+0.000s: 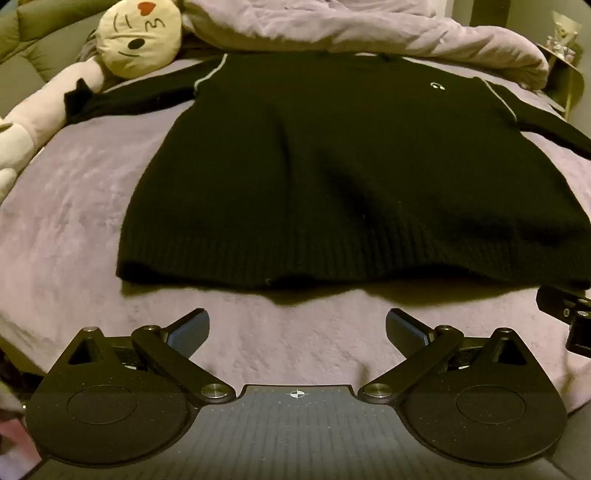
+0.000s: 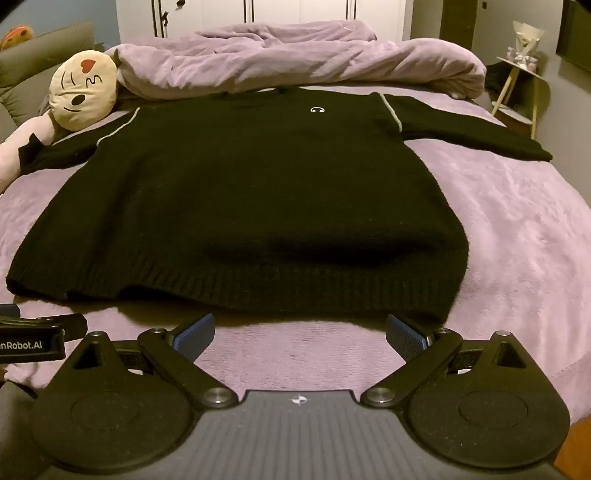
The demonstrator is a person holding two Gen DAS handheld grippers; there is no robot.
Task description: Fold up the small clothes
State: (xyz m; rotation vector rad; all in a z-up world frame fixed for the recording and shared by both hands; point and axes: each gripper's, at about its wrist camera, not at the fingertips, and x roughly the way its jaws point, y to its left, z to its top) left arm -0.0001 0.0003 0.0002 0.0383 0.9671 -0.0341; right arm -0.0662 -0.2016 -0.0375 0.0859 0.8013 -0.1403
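Note:
A black knit sweater (image 1: 332,177) lies spread flat on a lilac bed cover (image 1: 74,221), ribbed hem toward me, sleeves out to both sides. It also shows in the right wrist view (image 2: 251,192). My left gripper (image 1: 297,326) is open and empty, just short of the hem over the cover. My right gripper (image 2: 300,332) is open and empty, its fingertips close to the hem near the sweater's right corner. Part of the right gripper shows at the left view's right edge (image 1: 569,317); part of the left gripper shows at the right view's left edge (image 2: 33,336).
A cream emoji pillow (image 2: 85,90) and a pink plush (image 1: 40,110) lie at the far left. A bunched lilac duvet (image 2: 295,55) lies beyond the sweater. A small side table (image 2: 521,88) stands at the right; white wardrobe doors (image 2: 258,13) behind.

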